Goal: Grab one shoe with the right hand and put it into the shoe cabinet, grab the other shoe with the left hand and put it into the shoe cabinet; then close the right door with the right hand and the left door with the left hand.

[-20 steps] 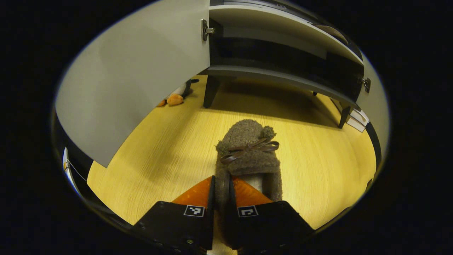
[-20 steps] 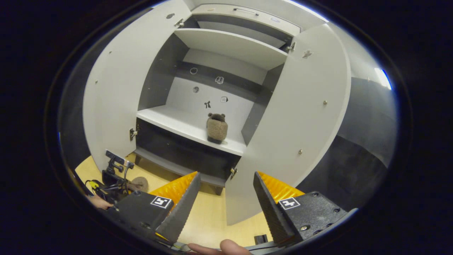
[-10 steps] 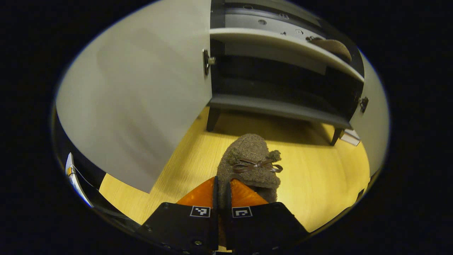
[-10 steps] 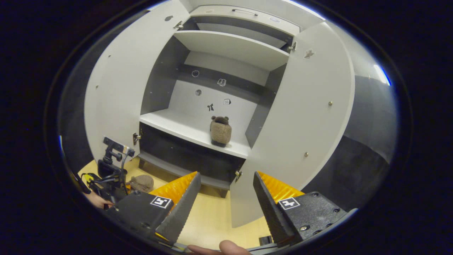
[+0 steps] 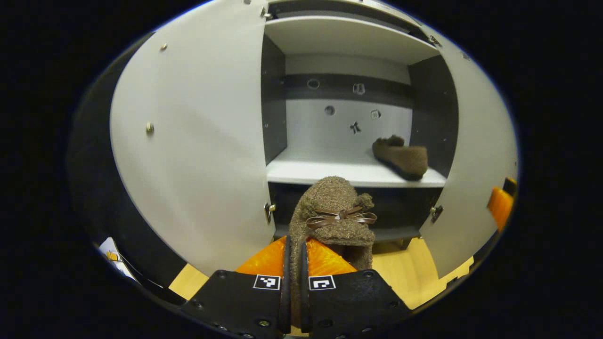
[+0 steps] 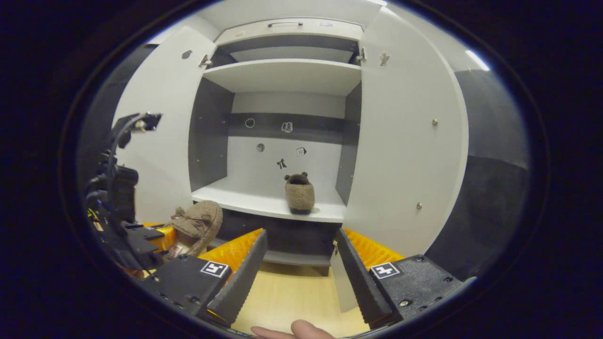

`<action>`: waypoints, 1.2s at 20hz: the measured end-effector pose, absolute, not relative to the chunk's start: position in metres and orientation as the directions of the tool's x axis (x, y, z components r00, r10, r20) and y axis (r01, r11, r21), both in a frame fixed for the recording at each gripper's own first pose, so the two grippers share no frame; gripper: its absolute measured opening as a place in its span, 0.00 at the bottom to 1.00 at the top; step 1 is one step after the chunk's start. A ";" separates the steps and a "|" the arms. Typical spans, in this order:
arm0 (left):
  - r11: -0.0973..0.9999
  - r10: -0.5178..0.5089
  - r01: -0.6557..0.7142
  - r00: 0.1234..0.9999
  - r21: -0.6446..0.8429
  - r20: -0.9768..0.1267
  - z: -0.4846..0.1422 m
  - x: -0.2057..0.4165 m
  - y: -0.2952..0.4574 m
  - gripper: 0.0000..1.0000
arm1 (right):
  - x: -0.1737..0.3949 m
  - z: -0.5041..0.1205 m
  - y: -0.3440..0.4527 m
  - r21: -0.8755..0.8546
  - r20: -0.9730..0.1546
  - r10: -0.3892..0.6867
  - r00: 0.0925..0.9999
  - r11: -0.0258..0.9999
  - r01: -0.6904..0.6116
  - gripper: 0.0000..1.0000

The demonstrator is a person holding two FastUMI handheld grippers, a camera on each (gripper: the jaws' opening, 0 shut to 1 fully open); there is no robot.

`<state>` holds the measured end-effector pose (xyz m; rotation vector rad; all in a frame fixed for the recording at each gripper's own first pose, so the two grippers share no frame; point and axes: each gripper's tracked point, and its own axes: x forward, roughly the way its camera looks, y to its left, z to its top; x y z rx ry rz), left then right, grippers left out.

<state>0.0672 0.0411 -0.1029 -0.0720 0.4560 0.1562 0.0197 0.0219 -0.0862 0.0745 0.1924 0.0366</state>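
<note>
- In the left gripper view, the left gripper (image 5: 293, 263) sits at the bottom centre of the frame, its two fingers clamped on the side wall of a brown fuzzy shoe (image 5: 332, 212) with a thin ribbon bow across its top
- That held shoe rises from between the fingers to mid-frame, toe pointing up the picture, in front of the dark lower edge of the shoe cabinet (image 5: 348, 40)
- The second shoe (image 5: 400, 157) lies on the pale middle shelf (image 5: 320, 172), right of centre, close to the cabinet's right inner wall
- The left door (image 5: 198, 141) stands open and covers the left half of the frame; the right door (image 5: 476, 155) stands open at the right edge
- Wood-grain floor (image 5: 400, 278) shows at the lower right
- In the right gripper view, the right gripper (image 6: 301, 273) is at the bottom centre, jaws wide apart with nothing between them
- The second shoe (image 6: 300, 194) sits on the middle shelf (image 6: 245, 200) just right of centre, heel towards the camera
- At the lower left of this frame the left gripper (image 6: 141, 235) carries the held shoe (image 6: 198, 223), below the shelf's level
- Both doors (image 6: 405, 155) hang open; a fingertip (image 6: 297, 328) peeks in at the bottom edge
</note>
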 end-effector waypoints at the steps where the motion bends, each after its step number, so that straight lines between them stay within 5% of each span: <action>1: 0.985 0.132 -0.169 0.893 -0.047 -0.431 -0.088 0.075 0.039 0.07 | 0.023 -0.083 0.020 0.103 -0.179 0.046 0.983 0.994 -0.028 0.95; 3: 0.983 0.137 -0.177 0.892 -0.055 -0.430 -0.067 0.067 0.029 0.07 | 0.025 -0.076 0.015 0.125 -0.151 0.043 0.988 0.992 -0.024 0.95; 12: 0.970 0.228 -0.242 0.878 0.021 -0.421 -0.080 0.219 0.061 0.08 | 0.023 -0.086 0.000 0.082 -0.177 0.025 0.984 0.997 -0.010 0.94; 21: 0.977 0.206 -0.206 0.853 0.053 -0.480 -0.106 0.359 0.050 0.08 | 0.016 -0.092 -0.014 0.033 -0.192 0.005 0.981 0.999 0.002 0.95; 22: 0.978 0.202 -0.203 0.857 0.049 -0.473 -0.106 0.360 0.048 0.19 | 0.015 -0.093 -0.015 0.033 -0.195 0.003 0.981 0.999 0.004 0.95; 23: 0.982 0.180 -0.188 0.871 0.029 -0.457 -0.102 0.361 0.043 0.11 | 0.015 -0.094 -0.018 0.033 -0.197 -0.003 0.980 0.999 0.009 0.94; 24: 0.983 0.172 -0.182 0.885 0.018 -0.433 -0.096 0.361 0.041 0.24 | 0.015 -0.094 -0.020 0.036 -0.198 -0.007 0.980 0.999 0.015 0.95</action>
